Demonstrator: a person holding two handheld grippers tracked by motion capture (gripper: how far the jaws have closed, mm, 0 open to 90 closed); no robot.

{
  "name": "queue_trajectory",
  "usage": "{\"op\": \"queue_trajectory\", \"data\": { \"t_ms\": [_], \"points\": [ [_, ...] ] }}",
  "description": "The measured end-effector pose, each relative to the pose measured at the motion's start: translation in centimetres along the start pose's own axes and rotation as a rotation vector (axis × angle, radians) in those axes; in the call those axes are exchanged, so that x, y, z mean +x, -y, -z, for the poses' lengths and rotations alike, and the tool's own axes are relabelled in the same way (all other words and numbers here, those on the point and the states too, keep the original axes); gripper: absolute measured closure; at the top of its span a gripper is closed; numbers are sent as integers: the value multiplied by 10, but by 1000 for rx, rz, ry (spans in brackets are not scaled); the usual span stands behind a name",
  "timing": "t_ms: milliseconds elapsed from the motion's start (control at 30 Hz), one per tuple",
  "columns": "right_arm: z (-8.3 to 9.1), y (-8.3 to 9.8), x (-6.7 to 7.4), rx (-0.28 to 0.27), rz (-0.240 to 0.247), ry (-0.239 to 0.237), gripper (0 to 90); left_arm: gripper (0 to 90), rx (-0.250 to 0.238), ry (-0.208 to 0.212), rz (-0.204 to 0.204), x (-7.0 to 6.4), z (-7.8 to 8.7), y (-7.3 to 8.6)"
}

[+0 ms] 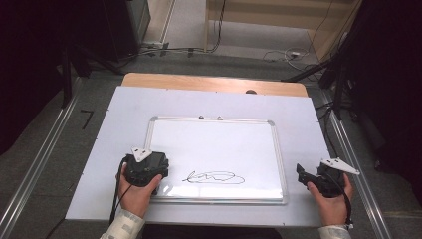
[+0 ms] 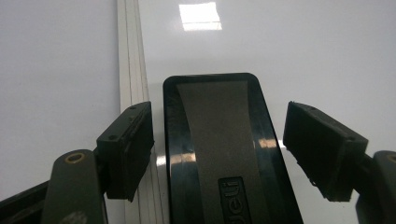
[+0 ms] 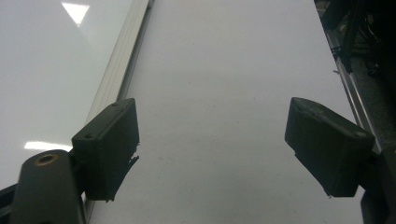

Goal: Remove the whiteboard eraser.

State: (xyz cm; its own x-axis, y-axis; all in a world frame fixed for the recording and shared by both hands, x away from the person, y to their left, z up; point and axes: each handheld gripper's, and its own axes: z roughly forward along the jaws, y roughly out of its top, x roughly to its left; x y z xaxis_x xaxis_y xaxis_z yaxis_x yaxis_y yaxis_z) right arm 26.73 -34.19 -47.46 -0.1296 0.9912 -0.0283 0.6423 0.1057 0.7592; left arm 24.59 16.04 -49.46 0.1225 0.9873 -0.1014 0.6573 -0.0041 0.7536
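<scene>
A whiteboard (image 1: 214, 142) with a silver frame lies on the white-covered table (image 1: 124, 109), and a black scribble (image 1: 214, 177) is drawn near its front edge. My left gripper (image 1: 149, 169) hovers over the board's front left corner. In the left gripper view its jaws (image 2: 217, 126) straddle a black eraser (image 2: 215, 158) lying on the whiteboard (image 2: 303, 56) beside the frame. A thin gap shows at each pad, so the gripper is open. My right gripper (image 1: 306, 175) rests right of the board, open and holding nothing (image 3: 212, 130) above the white cover (image 3: 224, 70).
Two small dark clips (image 1: 209, 118) sit on the board's far frame. A strip of wooden tabletop (image 1: 214, 82) shows beyond the cover. Metal rails (image 1: 45, 149) run along both sides of the table, with cables (image 1: 283, 54) and dark stands on the floor behind.
</scene>
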Motion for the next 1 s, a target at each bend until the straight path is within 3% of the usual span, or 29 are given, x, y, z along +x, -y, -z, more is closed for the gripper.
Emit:
{"op": "queue_trajectory", "data": {
  "t_ms": [467,667,1000],
  "points": [
    [1,0,-1,-2,-6,-1,162,310,40,-25,-22,-5,-4,0],
    [1,0,-1,-3,-7,0,162,398,44,-38,-39,-7,-5,-1],
    [1,0,-1,-2,-9,2,162,403,47,-41,-57,-9,-5,-1]
  ]
}}
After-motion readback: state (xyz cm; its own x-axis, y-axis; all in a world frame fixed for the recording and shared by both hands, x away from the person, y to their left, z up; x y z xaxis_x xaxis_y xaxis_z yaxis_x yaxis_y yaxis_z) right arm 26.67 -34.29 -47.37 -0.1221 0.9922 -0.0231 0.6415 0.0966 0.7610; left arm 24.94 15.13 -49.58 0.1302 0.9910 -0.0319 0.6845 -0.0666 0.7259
